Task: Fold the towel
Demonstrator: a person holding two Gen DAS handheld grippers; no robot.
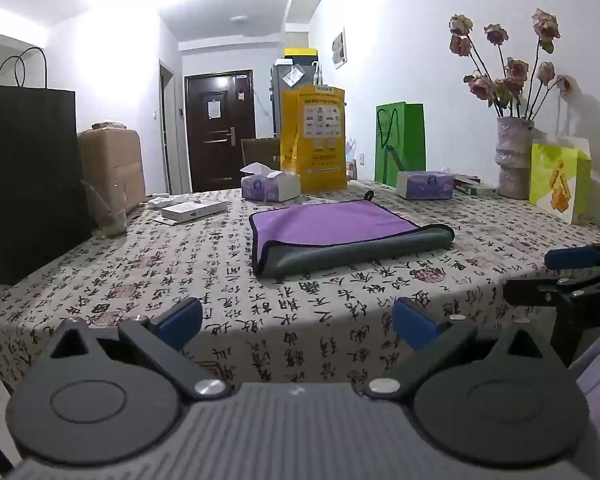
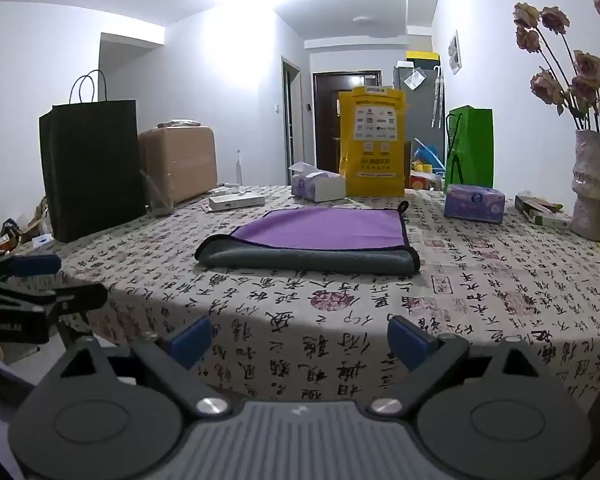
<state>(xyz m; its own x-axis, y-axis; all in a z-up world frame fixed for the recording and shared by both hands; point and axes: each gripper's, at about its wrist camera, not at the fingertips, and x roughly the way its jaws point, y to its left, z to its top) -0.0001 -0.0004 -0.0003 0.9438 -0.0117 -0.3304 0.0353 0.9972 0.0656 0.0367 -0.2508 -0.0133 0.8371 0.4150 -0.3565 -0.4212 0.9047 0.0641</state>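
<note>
The towel (image 1: 340, 236) lies flat near the middle of the desk (image 1: 140, 264), folded over itself: the purple face is up, and a grey layer with dark edging shows along the near edge, where the fold rolls thick. A small dark loop sticks up at its far corner. How many layers lie under the purple face cannot be made out.

The left claw (image 1: 298, 322) is held at the near edge of the desk, well short of the towel, its blue-padded fingers spread wide with nothing between them. The right claw (image 2: 299, 340) stands likewise, wide apart and empty. Each claw appears only partly in the other's view, cut off at the frame edge.

Behind the towel stand a yellow bag (image 1: 314, 136), a green bag (image 1: 400, 142) and two tissue packs (image 1: 270, 186). A black paper bag (image 1: 28, 176) is cut off at the left of the left wrist view. The vase (image 1: 514, 158) of dried flowers is whole there but cropped on the right wrist view. The writing on the tablecloth and on the yellow bag is too small to read.
</note>
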